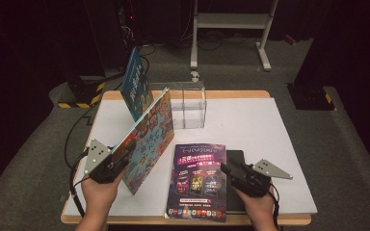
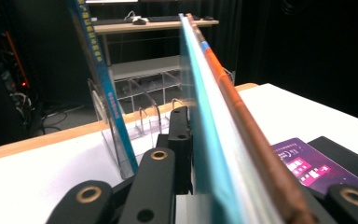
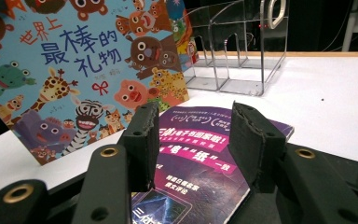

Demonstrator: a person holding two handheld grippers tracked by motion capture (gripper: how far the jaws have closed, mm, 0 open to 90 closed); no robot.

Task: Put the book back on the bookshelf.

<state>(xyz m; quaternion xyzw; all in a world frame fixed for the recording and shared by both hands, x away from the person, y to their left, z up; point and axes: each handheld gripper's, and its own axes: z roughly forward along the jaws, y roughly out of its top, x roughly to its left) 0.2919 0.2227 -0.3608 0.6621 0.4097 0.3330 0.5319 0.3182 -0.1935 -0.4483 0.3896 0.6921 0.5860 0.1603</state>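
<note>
Clear acrylic book rack (image 1: 188, 103) sits upper centre of the white table (image 1: 270, 144); one blue book (image 1: 136, 82) leans in its left end, remaining slots look bare. Book count: three, plus one black slab (image 1: 236, 180) partly under the magazine. Animal picture book (image 1: 147, 139) stands tilted left of centre, lower edge on the table, pinched at its near edge by the left gripper (image 1: 118, 166), jaws pressed tight on it. Purple magazine (image 1: 197, 180) lies flat at lower centre. Right gripper (image 1: 226, 169) hovers at the magazine's right edge, fingers (image 3: 142, 140) partly spread, nothing between them.
</note>
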